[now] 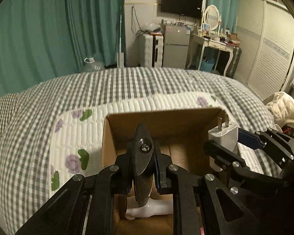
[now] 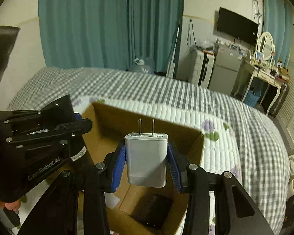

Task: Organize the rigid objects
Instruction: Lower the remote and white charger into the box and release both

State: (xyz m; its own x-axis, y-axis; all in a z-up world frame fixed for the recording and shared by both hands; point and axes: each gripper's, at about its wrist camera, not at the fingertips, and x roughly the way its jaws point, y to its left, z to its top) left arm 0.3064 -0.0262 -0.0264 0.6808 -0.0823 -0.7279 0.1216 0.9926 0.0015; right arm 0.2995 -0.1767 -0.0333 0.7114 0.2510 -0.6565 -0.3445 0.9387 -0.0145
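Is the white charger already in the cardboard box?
Not yet: the charger hangs above the open box, clamped by the right gripper, prongs upward.

My box [image 1: 115, 137] sits on the bed [image 1: 49, 101]; my left tongs [image 1: 143, 156] hold pliers [image 1: 142, 168] over it, the charger [image 2: 146, 160] to their right.

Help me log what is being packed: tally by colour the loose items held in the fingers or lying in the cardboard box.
White: 2, the charger held by the right gripper, and a white item in the cardboard box.
Black: 2, the pliers held by the left gripper, and a dark flat item in the box.
Total: 4
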